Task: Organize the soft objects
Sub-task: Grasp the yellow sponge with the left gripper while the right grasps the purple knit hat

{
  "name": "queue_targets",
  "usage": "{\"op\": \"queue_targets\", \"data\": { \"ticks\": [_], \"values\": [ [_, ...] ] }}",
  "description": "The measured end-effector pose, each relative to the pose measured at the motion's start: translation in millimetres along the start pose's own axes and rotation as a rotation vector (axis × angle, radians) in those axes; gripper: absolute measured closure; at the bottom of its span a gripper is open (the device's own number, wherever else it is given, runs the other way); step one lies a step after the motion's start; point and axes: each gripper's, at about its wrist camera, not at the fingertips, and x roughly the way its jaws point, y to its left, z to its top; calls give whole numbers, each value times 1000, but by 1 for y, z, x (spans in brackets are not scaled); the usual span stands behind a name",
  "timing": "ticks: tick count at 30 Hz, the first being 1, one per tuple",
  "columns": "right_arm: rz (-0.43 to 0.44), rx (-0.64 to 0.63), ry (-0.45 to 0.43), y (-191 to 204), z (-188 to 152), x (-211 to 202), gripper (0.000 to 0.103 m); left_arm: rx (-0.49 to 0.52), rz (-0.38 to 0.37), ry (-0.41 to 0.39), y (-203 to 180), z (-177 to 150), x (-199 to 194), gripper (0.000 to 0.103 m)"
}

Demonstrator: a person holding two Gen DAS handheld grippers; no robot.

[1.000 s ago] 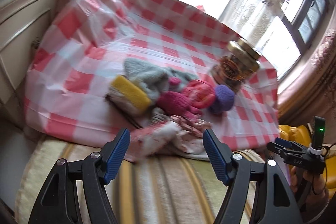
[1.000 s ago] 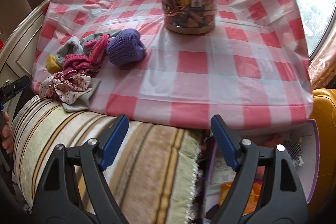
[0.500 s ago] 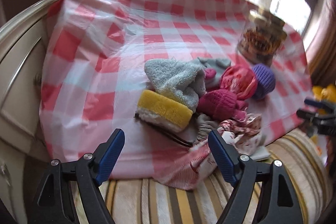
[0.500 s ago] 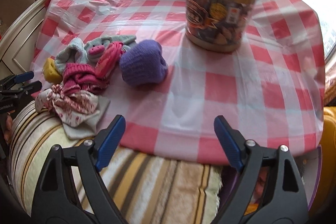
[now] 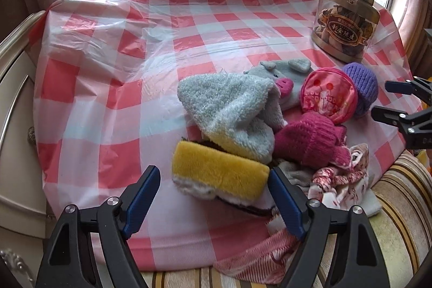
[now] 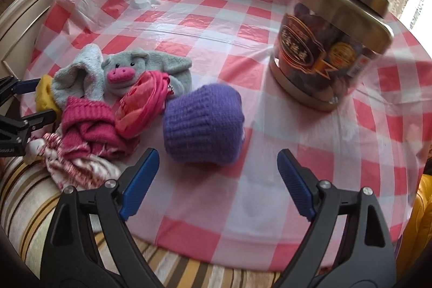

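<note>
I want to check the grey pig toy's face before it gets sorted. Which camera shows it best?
The right wrist view: the grey pig toy faces the camera there, with both eyes, ears and the pink snout visible. In the left wrist view the pig lies behind the fluffy grey sock, only partly seen from the side.

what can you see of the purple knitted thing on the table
The purple knitted thing is a rounded, ribbed piece of what looks like yarn, bunched into a soft lump on the checked tablecloth. It sits at the right end of the pile, beside the pink pouch, with the jar behind it, apart. The right claw hangs just short of it, opening, nothing between its fingers.
</note>
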Motion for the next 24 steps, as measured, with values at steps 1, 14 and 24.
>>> {"op": "queue_targets", "data": {
  "ticks": [1, 14, 24],
  "values": [
    [-5, -4, 2, 1, 2, 3, 13, 4, 0, 0, 0, 1, 1, 20],
    [11, -30, 11, 6, 10, 24, 38, -16, -50, -21, 6, 0, 5, 39],
    [35, 10, -20, 0, -7, 1, 41, -90, -62, -88, 14, -7, -22, 40]
  ]
}}
